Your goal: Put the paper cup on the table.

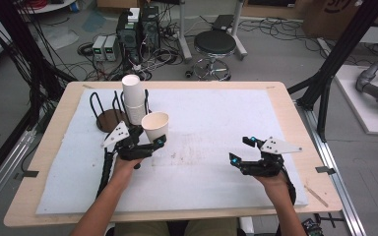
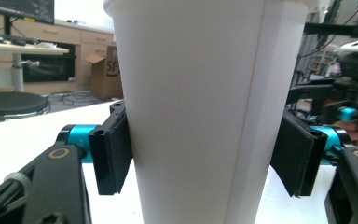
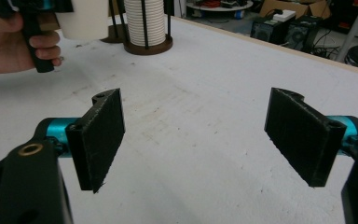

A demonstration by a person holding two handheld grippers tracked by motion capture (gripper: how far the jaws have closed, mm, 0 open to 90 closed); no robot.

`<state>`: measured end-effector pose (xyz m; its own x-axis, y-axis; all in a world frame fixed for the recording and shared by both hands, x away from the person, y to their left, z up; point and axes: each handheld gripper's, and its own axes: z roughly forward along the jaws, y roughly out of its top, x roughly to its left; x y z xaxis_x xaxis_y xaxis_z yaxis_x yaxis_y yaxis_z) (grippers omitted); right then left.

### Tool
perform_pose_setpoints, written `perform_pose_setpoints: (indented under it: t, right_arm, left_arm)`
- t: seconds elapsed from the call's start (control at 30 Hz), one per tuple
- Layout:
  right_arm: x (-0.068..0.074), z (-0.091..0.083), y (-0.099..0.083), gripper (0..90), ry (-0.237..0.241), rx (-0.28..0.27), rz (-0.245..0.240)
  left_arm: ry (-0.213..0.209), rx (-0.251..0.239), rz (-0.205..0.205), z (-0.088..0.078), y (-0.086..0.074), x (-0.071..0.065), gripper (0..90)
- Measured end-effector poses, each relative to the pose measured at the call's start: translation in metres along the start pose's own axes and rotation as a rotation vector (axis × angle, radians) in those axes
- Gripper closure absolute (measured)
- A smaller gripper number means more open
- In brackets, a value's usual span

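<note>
A white paper cup stands upright between the jaws of my left gripper, which is shut on it just above the white mat. In the left gripper view the black pads press on both sides of the cup. Right behind it, a stack of paper cups sits in a black wire holder on a round wooden base. My right gripper hovers over the mat at the right, open with nothing between its pads. The right gripper view shows the held cup and the stack at its top left.
The mat covers most of a wooden table. Beyond the table's far edge a black stool and boxes of electronics with cables stand on the floor. Black frame struts rise at both sides.
</note>
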<state>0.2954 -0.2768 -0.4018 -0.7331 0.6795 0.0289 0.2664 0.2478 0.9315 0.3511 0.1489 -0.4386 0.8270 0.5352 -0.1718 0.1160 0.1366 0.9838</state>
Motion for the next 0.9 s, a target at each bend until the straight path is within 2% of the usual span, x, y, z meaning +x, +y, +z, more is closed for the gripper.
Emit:
perform_pose_setpoints:
  t: [0.33,0.6,0.77,0.8,0.9]
  right_arm:
    - [-0.001,0.000,0.001,20.4,0.010,-0.010,0.002]
    - [0.000,-0.004,0.003,20.4,0.005,-0.028,-0.005]
    - [-0.001,-0.006,0.003,20.4,0.005,-0.031,0.002]
    - [-0.001,-0.006,0.003,20.4,0.002,-0.036,-0.002]
    - [-0.001,-0.008,0.005,20.4,0.000,-0.043,0.003]
  left_arm:
    - [0.024,0.058,-0.012,0.028,-0.014,0.004,30.8]
    - [0.027,0.092,-0.015,0.045,-0.015,0.003,31.1]
    - [0.053,0.164,-0.011,0.051,-0.020,0.003,31.4]
    - [0.071,0.197,-0.006,0.053,-0.019,0.003,31.5]
    - [0.117,0.249,0.006,0.058,-0.019,0.002,31.6]
